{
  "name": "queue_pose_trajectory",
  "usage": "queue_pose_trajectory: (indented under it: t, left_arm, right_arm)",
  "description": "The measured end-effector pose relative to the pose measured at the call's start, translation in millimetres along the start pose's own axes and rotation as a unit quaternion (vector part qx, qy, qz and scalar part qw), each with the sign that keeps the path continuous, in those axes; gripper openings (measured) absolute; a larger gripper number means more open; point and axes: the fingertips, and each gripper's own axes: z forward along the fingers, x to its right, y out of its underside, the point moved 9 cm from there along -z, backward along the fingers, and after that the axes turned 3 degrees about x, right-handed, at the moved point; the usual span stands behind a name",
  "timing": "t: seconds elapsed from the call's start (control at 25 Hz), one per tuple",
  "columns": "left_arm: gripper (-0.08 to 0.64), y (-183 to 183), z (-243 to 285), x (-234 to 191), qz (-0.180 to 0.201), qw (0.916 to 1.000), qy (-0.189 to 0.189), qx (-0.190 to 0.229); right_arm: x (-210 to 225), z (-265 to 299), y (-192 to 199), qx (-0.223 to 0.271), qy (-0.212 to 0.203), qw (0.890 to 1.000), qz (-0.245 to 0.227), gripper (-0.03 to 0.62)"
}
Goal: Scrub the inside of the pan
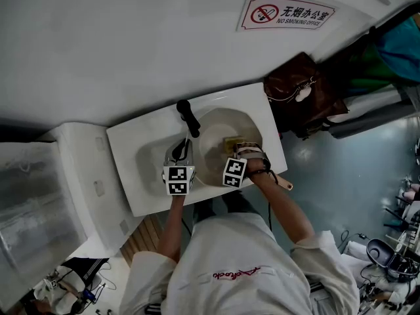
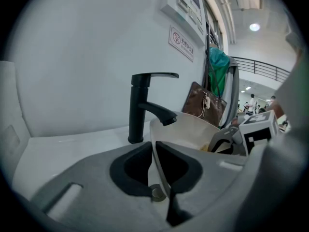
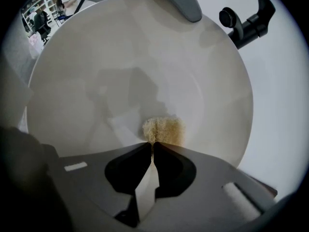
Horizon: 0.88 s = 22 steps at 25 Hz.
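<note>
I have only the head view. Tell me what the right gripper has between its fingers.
Observer: The right gripper is shut on a yellowish sponge, which lies against the inside of the pan.
Operator: Now report the left gripper's grasp.
Observer: The left gripper is shut on the pan's rim; the thin wall stands between its fingers, near the black tap.

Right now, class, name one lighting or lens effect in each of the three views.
Head view: the wide-angle lens curves the wall; the floor shows a soft sheen. Left gripper view: a fisheye ring darkens the corners, and a ceiling lamp flares. Right gripper view: grey shadows fall across the pan above the sponge.
</note>
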Motion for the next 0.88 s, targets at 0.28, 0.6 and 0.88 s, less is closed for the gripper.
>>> queue_pose_trajectory:
  t: [0.28,0.6,0.88]
  left_arm:
    - [0.025,-0.8,-0.2,-0.1,-0.001,1.0,0.0,0.002]
    - [0.025,-1.0,-0.7,0.1,0.001,1.0,-0.001,-0.001]
    - [0.025,-0.6,-0.2,-0.2,0.001,1.0,0.0,-0.001]
  right_arm:
    - [-10.7,-21.5,-36.7,0.039,-0.001,0.999,-0.017,0.025]
    - [-28.8,-35.3,-89.6,0.079,-0.008,0.996,-0.051,0.026]
    - [-37.7,-27.4,-94.4,0.066,-0.027,0.996,-0.061,0.026]
